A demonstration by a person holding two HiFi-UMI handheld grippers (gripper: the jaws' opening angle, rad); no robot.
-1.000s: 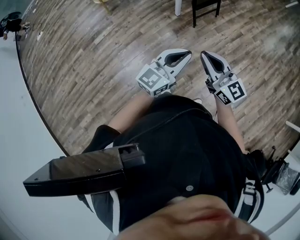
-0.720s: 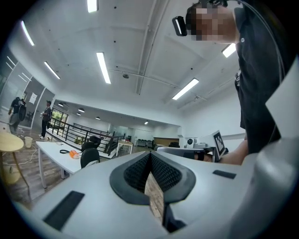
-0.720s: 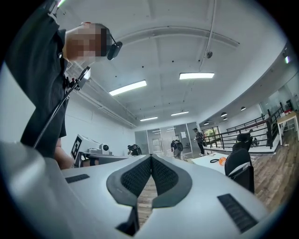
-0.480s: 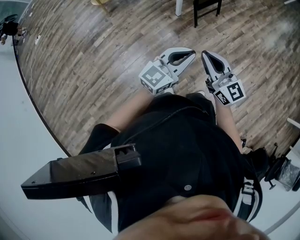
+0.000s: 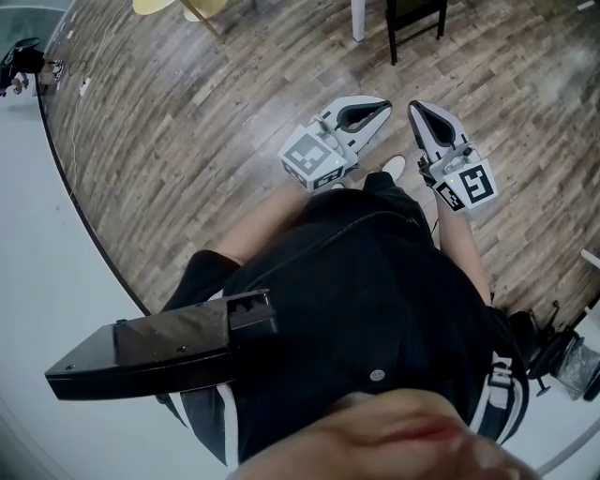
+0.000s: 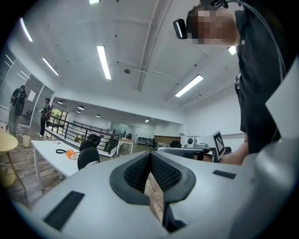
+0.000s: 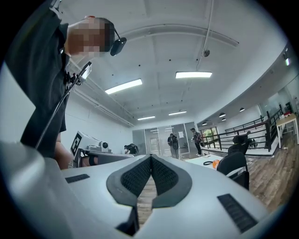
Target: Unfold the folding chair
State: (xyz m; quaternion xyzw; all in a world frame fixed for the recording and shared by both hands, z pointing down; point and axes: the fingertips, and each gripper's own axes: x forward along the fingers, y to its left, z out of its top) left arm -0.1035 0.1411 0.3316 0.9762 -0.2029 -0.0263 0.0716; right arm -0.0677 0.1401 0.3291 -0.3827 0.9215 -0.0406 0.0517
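Plainly nothing is gripped yet: the left gripper and the right gripper are both clenched on empty air, held level side by side ahead of the person. Well apart beyond them, a dark chair stands at the top edge — possibly the folding chair, though only its legs show. So this looks like the approach; next, the jaws must open and take its frame. Bare wood floor lies between — open room — with a white leg beside the chair and the floor's curved border off to the left.
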